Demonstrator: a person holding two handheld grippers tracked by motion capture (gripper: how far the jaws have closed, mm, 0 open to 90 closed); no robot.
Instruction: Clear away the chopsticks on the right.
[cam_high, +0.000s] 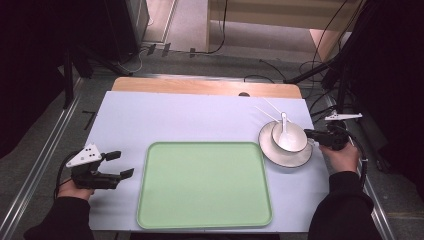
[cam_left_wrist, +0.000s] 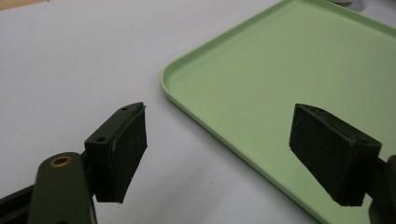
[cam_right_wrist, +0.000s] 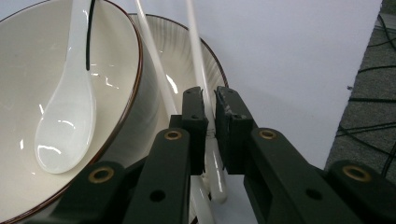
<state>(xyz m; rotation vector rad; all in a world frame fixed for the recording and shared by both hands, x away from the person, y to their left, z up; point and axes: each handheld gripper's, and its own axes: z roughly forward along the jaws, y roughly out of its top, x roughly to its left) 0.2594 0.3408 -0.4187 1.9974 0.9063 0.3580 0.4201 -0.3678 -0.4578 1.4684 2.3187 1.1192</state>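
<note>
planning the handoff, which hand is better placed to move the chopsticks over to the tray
Right. The right tool is already shut on a chopstick beside the bowl. The left tool hangs open beside the green tray, across from them.

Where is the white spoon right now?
The white spoon lies inside the bowl on the plate, at the table's right side in the high view, just right of the green tray and beside the right gripper.

- Even overhead light brightens the pale tabletop; the surroundings sink into near-black.
- Glare spots glint on the spoon and bowl — soft shadows only.
- The close black jaws look slightly soft.
</note>
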